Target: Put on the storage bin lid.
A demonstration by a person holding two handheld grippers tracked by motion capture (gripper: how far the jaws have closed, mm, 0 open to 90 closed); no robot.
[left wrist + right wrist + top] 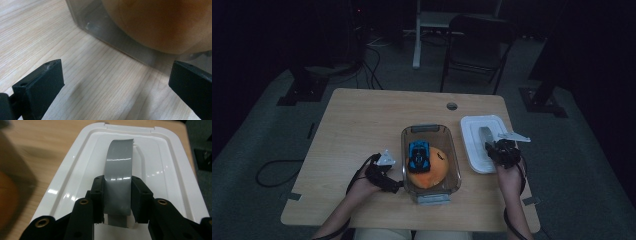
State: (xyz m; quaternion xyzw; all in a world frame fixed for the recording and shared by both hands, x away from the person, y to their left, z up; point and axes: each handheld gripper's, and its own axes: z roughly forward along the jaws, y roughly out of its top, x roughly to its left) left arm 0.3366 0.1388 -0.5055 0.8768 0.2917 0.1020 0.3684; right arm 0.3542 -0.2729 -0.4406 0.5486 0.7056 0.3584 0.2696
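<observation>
White lid [160, 170] lies on the worktop [357, 125], right of the clear container [454, 165] holding a blue toy car [419, 155] and an orange thing [432, 172]. My right gripper [117, 195] has its jaws clenched on the lid's grey handle [118, 167]. My left gripper [115, 85] sits released beside the container.

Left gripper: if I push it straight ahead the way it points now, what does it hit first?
Most likely the clear container. The left gripper has open jaws with bare table between them, and the container's near wall crosses right ahead, the orange thing behind it. Depth is hard to judge.
</observation>
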